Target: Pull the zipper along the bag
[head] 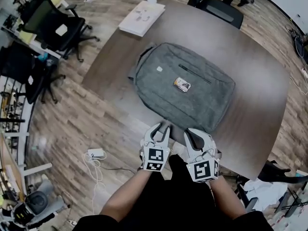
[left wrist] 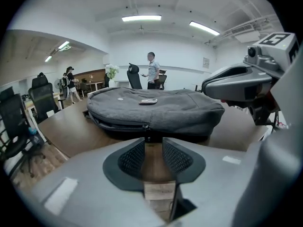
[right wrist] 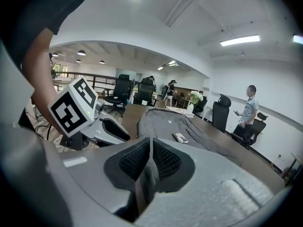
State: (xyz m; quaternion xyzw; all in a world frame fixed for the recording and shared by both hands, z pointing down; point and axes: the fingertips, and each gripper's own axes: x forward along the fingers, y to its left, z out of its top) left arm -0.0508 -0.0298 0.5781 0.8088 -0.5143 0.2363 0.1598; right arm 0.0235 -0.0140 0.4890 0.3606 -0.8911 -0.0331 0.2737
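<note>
A grey backpack point(head: 185, 85) lies flat on the dark brown table point(head: 260, 95), with a small flat packet point(head: 182, 84) on top. My left gripper point(head: 162, 127) is at the bag's near edge. In the left gripper view it point(left wrist: 153, 148) stands open with nothing between the pads. The zipper pull point(left wrist: 147, 126) on the bag's side point(left wrist: 156, 110) hangs just beyond its tips. My right gripper point(head: 191, 133) is beside it on the right. In the right gripper view its point(right wrist: 150, 148) pads are nearly together with only a thin slit, and the bag point(right wrist: 180, 122) stretches away ahead.
A white box point(head: 142, 17) sits at the table's far end. Black office chairs point(head: 53, 25) stand to the left and another point(head: 216, 6) at the far side. A white power strip point(head: 96, 153) with cable lies on the wooden floor. A person point(left wrist: 152, 70) stands beyond the table.
</note>
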